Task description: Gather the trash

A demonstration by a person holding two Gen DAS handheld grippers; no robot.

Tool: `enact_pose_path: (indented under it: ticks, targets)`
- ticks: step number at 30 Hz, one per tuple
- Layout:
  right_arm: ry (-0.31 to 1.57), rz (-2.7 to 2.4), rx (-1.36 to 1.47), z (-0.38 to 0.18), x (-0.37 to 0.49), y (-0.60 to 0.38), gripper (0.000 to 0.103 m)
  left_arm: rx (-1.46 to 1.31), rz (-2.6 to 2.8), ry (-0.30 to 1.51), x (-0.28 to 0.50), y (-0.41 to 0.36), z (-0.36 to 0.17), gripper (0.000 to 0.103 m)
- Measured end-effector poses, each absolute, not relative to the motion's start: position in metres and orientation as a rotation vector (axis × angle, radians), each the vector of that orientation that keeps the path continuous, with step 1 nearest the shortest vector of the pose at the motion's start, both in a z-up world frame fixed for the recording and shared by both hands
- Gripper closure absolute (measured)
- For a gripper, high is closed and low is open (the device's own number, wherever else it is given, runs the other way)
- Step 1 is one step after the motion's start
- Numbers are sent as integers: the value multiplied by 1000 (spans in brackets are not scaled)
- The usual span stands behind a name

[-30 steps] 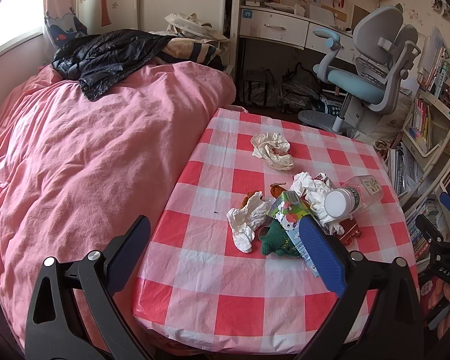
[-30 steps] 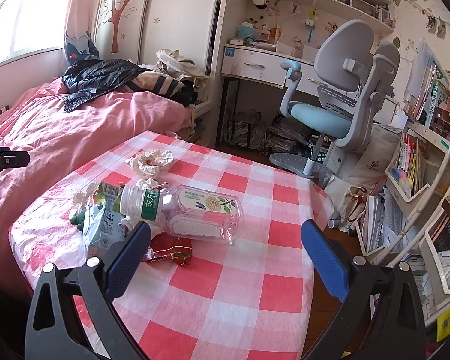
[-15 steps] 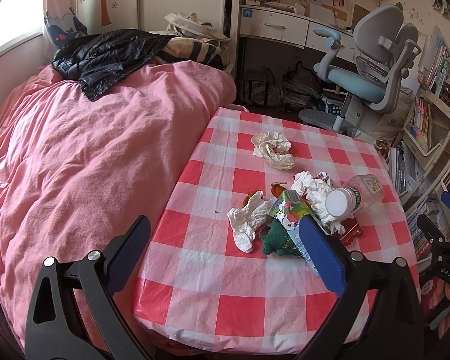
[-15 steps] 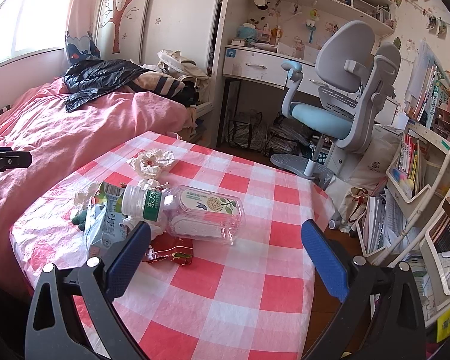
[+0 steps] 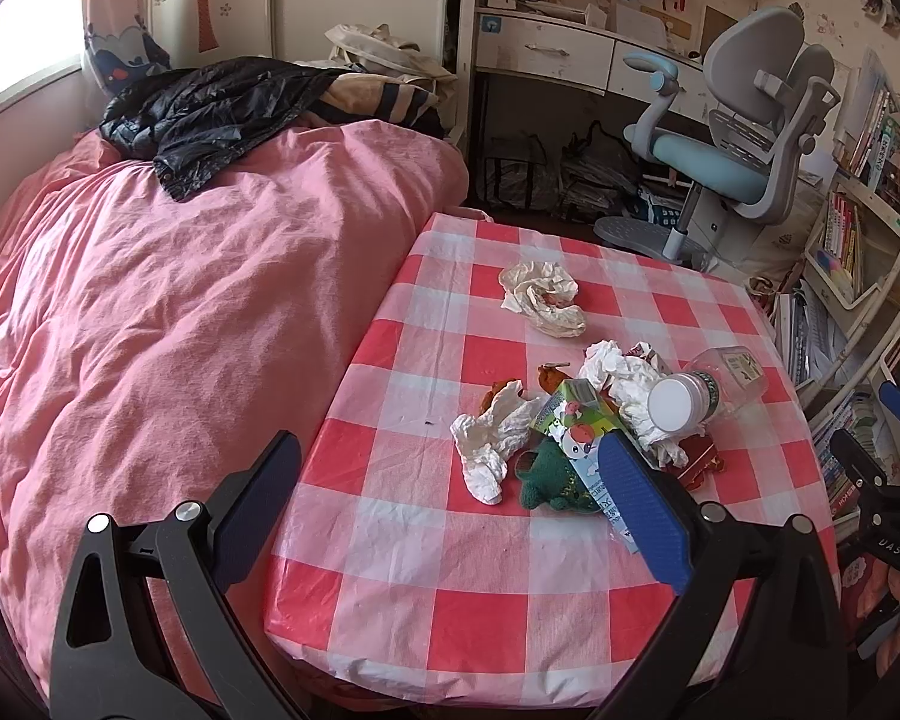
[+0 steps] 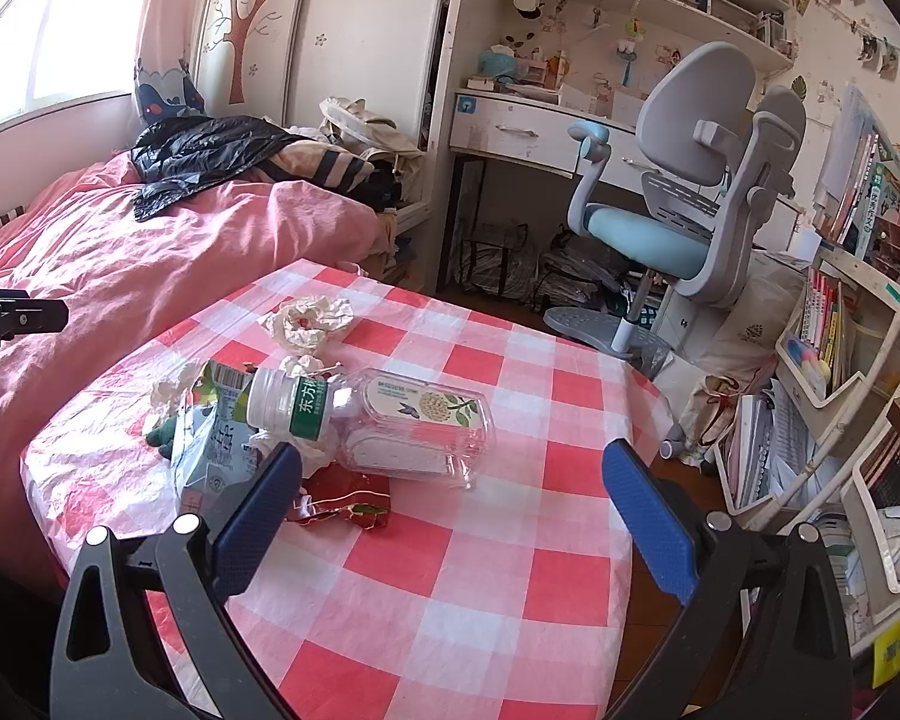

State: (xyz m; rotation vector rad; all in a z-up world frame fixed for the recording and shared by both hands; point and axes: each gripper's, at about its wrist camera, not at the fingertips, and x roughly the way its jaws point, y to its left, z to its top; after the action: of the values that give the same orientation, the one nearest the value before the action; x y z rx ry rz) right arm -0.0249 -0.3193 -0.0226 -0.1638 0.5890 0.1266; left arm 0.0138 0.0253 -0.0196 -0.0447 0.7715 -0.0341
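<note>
One checkered table [image 5: 486, 612] beside pink bed [image 5: 150, 312], trash pile around plastic bottle [image 6: 402, 420]; left gripper [image 5: 450, 498] and right gripper [image 6: 450, 504] hover spread wide, empty.

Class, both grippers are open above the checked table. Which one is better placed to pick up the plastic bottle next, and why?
Probably the right gripper: the bottle lies just ahead between its open fingers; the left gripper faces tissue instead.

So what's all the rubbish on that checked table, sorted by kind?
Crumpled paper wads: 3, one far, one near, one under the bottle's cap
Plastic bottle: 1
Drink carton: 1
Red wrapper: 1
Green knitted thing: 1
Brownish scraps: too jumbled to count
Total: 7 at least
</note>
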Motion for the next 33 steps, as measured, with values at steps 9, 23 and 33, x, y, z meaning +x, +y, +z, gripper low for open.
enact_pose_path:
  ticks: [9, 23, 33]
  targets:
    - [587, 129, -166, -23, -25, -319, 6, -44, -34, 773, 14, 25, -20, 7]
    - [585, 132, -170, -23, -25, -319, 6, -45, -34, 773, 14, 25, -19, 7]
    - [584, 133, -173, -23, -25, -317, 6, -45, -34, 774, 15, 26, -18, 7]
